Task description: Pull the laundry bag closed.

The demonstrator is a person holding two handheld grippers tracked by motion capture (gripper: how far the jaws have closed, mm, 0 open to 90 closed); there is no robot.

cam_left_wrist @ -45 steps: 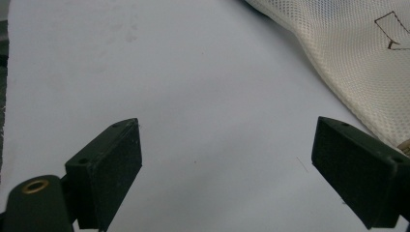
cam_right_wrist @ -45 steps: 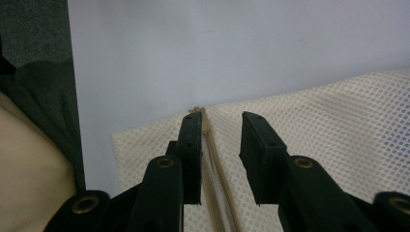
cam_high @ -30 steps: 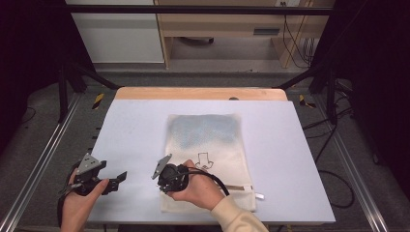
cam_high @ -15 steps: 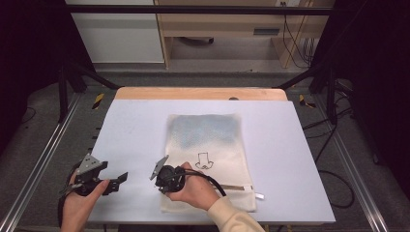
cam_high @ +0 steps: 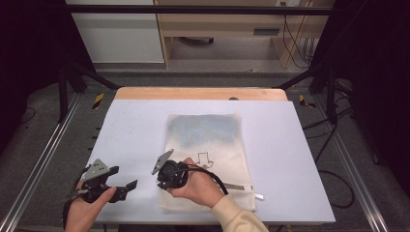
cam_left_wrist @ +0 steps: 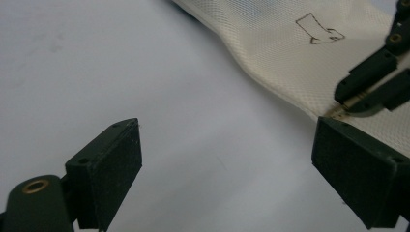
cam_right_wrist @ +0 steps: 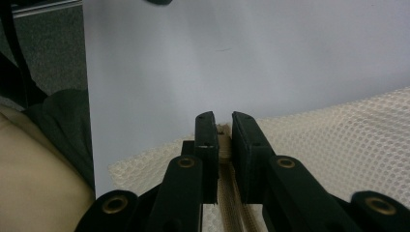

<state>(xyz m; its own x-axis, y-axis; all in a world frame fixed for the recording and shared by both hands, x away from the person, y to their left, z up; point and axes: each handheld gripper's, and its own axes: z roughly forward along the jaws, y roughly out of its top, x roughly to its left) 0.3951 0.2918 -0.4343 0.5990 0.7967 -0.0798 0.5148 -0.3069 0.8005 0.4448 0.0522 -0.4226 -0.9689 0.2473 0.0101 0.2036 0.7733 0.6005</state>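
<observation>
Right gripper [cam_right_wrist: 222, 145] pinches my mesh bag's [cam_high: 212, 140] zipper end [cam_right_wrist: 223, 145], anchoring it; left gripper [cam_left_wrist: 227, 159] waits spread beside it.

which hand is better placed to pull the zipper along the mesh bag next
Right. The right hand-held gripper is already shut on the zipper at the mesh bag edge. The left hand-held gripper is open beside the bag over the bare table, better placed to pin the bag.
</observation>
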